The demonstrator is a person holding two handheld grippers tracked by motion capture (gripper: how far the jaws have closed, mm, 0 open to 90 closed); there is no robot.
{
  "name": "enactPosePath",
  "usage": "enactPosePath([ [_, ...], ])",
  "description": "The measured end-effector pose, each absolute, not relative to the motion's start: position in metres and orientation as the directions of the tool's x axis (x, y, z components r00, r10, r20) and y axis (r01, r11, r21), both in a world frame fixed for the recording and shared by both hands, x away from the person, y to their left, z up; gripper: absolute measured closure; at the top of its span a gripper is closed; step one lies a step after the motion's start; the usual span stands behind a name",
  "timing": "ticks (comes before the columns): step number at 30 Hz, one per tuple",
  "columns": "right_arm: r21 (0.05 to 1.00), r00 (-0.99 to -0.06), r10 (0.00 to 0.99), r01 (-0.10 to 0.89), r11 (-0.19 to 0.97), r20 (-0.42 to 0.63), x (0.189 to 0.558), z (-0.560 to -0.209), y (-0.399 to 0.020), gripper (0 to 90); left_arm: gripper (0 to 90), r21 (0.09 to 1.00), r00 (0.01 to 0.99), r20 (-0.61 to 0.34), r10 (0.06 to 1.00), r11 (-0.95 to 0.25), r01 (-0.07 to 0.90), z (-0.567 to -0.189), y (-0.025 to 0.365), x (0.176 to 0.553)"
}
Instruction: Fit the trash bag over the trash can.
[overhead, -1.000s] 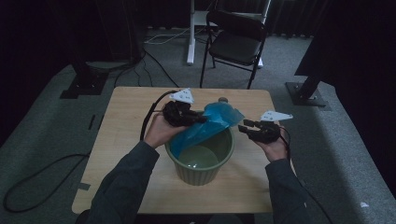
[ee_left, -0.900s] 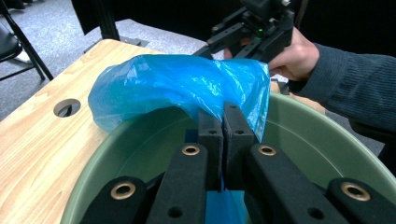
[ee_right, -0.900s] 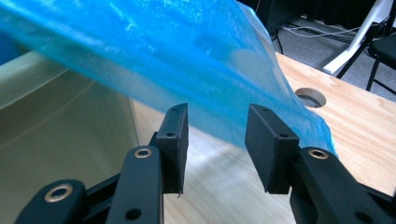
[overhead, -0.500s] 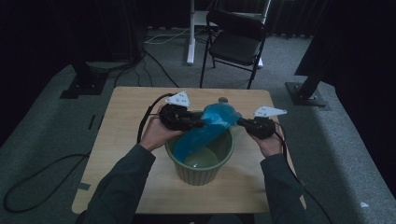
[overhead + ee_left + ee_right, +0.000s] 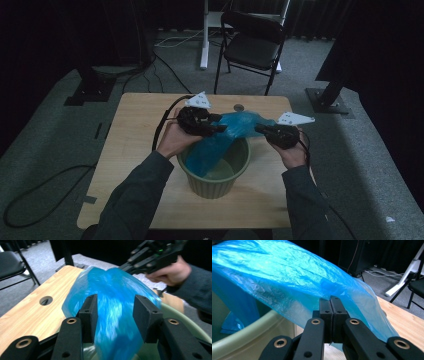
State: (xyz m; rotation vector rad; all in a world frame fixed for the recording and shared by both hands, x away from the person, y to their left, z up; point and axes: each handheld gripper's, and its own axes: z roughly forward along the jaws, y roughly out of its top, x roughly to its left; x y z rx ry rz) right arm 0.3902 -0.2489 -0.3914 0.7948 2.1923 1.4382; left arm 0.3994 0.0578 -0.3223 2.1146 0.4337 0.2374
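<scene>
A blue plastic bag (image 5: pixel 235 125) stretches above a green ribbed pot (image 5: pixel 235 172), and its lower end hangs down into the pot. My right gripper (image 5: pixel 257 129) is shut on the bag's right edge; in the right gripper view its jaws (image 5: pixel 330 301) pinch the film (image 5: pixel 287 277) over the pot rim (image 5: pixel 249 337). My left gripper (image 5: pixel 222 129) sits at the bag's left side. Its jaws have just been opening and now stand apart (image 5: pixel 116 315), with the bag (image 5: pixel 112 287) loose between them. The right gripper (image 5: pixel 125 265) shows beyond the bag.
The pot stands near the front middle of a wooden table (image 5: pixel 135 130) with a round hole (image 5: pixel 239 107) at its far edge. A black folding chair (image 5: pixel 252 47) stands behind the table. Cables (image 5: pixel 162 127) trail off the left side.
The right gripper moved in to the bag, shut on its right edge and rose a little. The left gripper's jaws, shut on the bag before, have spread apart.
</scene>
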Motion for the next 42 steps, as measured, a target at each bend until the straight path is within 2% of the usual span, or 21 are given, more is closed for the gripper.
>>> enactPosePath([
  [2, 0.921, -0.765, 0.644, 0.233, 0.311, -0.024, 0.388, -0.39, -0.247, 89.2, 54.3, 0.823, 0.911, 0.008, 0.412, -0.521, 0.228, -0.323, 0.053, 0.402],
  [3, 0.922, -0.769, 0.639, 0.229, 0.313, -0.026, 0.387, -0.389, -0.247, 89.2, 57.6, 0.812, 0.909, 0.01, 0.417, -0.533, 0.236, -0.324, 0.05, 0.402],
  [7, 0.922, -0.787, 0.616, 0.21, 0.325, -0.038, 0.382, -0.387, -0.244, 88.0, 80.5, 0.774, 0.92, 0.031, 0.39, -0.592, 0.224, -0.329, 0.045, 0.4],
  [9, 0.922, -0.794, 0.607, 0.208, 0.327, -0.037, 0.379, -0.385, -0.245, 86.4, 88.6, 0.768, 0.923, 0.043, 0.383, -0.603, 0.214, -0.331, 0.046, 0.397],
  [13, 0.923, -0.809, 0.587, 0.199, 0.33, -0.035, 0.375, -0.383, -0.247, 79.8, 89.6, 0.767, 0.923, 0.052, 0.381, -0.607, 0.207, -0.335, 0.053, 0.393],
  [16, 0.923, -0.822, 0.569, 0.19, 0.334, -0.037, 0.371, -0.381, -0.25, 68.4, 89.6, 0.769, 0.923, 0.054, 0.38, -0.606, 0.204, -0.336, 0.059, 0.391],
  [21, 0.934, -0.819, 0.574, 0.196, 0.3, -0.013, 0.371, -0.376, -0.258, 57.2, 89.6, 0.768, 0.929, 0.057, 0.366, -0.61, 0.193, -0.339, 0.068, 0.38],
  [32, 0.936, -0.797, 0.602, 0.25, 0.249, 0.052, 0.389, -0.362, -0.252, 50.3, 89.5, 0.742, 0.934, 0.062, 0.352, -0.642, 0.193, -0.349, 0.079, 0.367],
  [35, 0.928, -0.805, 0.585, 0.285, 0.242, 0.095, 0.398, -0.363, -0.244, 50.7, 89.5, 0.734, 0.935, 0.059, 0.349, -0.65, 0.196, -0.352, 0.081, 0.366],
  [37, 0.922, -0.814, 0.569, 0.301, 0.243, 0.115, 0.402, -0.365, -0.239, 55.1, 89.3, 0.729, 0.935, 0.057, 0.35, -0.655, 0.201, -0.354, 0.081, 0.365],
  [39, 0.919, -0.826, 0.552, 0.297, 0.259, 0.112, 0.402, -0.367, -0.235, 68.7, 87.7, 0.726, 0.935, 0.054, 0.35, -0.657, 0.204, -0.356, 0.083, 0.366],
  [41, 0.918, -0.836, 0.542, 0.281, 0.28, 0.091, 0.399, -0.367, -0.232, 77.5, 85.8, 0.731, 0.936, 0.046, 0.35, -0.65, 0.208, -0.356, 0.084, 0.365],
  [42, 0.918, -0.836, 0.542, 0.281, 0.28, 0.091, 0.399, -0.367, -0.232, 77.5, 85.8, 0.74, 0.938, 0.029, 0.345, -0.638, 0.211, -0.355, 0.086, 0.365],
])
